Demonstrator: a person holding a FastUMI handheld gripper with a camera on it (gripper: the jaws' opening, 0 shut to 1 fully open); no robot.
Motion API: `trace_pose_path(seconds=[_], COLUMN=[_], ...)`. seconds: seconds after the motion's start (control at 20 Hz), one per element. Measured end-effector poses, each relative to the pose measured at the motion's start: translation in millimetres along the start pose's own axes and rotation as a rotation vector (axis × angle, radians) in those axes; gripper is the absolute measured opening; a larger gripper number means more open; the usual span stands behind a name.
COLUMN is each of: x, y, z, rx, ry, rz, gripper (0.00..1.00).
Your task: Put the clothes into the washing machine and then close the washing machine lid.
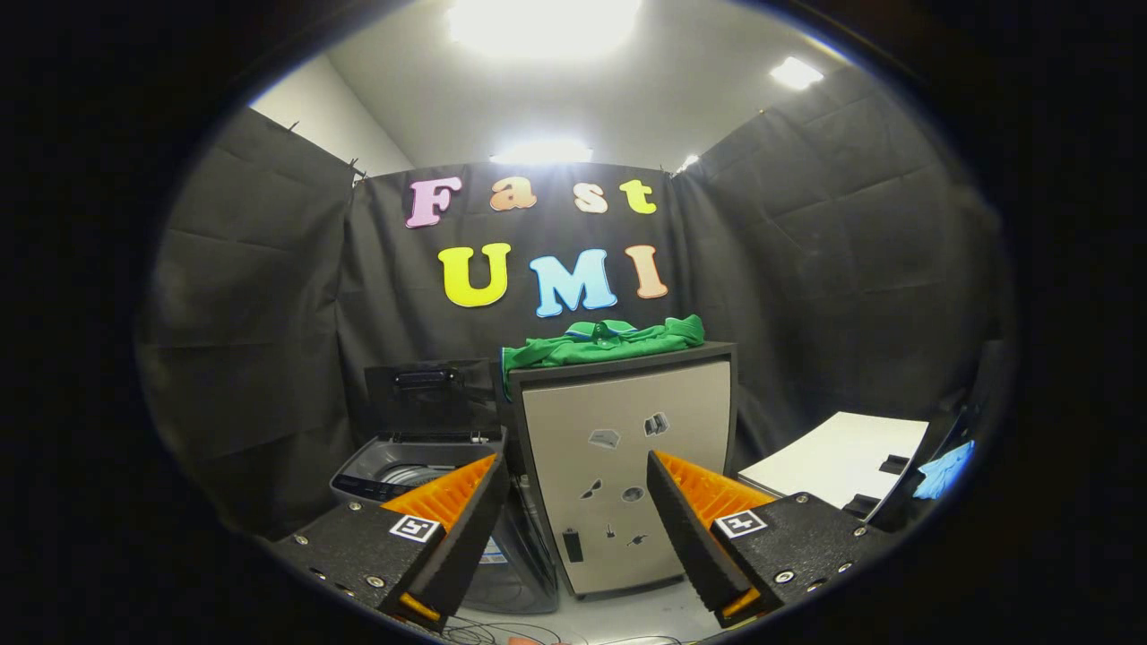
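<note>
Gripper [573, 511] fingers stand wide apart, nothing between the pads, no contact with any object.

Straight ahead, seen through the gap between the fingers: a small pale cabinet [627, 475] with a dark top and several small stickers on its front panel. It sits well beyond the fingertips.

Green clothes [605, 345] lie heaped on the cabinet's top, above and beyond the fingers. Some blue and white trim shows near the collar. One edge of the fabric hangs slightly over the top's left front corner.

Washing machine [421, 466] stands just beside the cabinet, behind the left finger [452, 511], which covers part of its body. Top-loader; the washing machine lid [426, 399] is raised, upright at the back, dark with a handle near its upper edge. The drum opening is partly visible below it; contents of the drum cannot be made out.

Beyond the right finger [694, 528]: a white flat board [838, 466], tilted, with a small blue item [945, 470] at its far side, too blurred to identify.

Loose cables [502, 632] lie on the pale floor under the fingers.
</note>
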State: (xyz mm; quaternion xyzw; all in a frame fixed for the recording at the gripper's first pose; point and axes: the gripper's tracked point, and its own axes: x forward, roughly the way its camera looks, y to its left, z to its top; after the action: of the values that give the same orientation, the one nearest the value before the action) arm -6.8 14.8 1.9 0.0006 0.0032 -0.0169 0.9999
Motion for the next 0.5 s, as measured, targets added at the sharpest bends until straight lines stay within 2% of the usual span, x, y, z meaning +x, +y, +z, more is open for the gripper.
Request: trace_pose_path(seconds=[0.2,0.4,0.5], x=[3.5,14.8,23.0], y=[3.3,-17.1,-28.2], z=[14.4,24.7,29.6], rx=[0.011,-0.043,-0.024], ry=[-0.003,0.041,0.084], rz=[-0.007,-0.082,-0.132], gripper=[0.96,0.96,0.96])
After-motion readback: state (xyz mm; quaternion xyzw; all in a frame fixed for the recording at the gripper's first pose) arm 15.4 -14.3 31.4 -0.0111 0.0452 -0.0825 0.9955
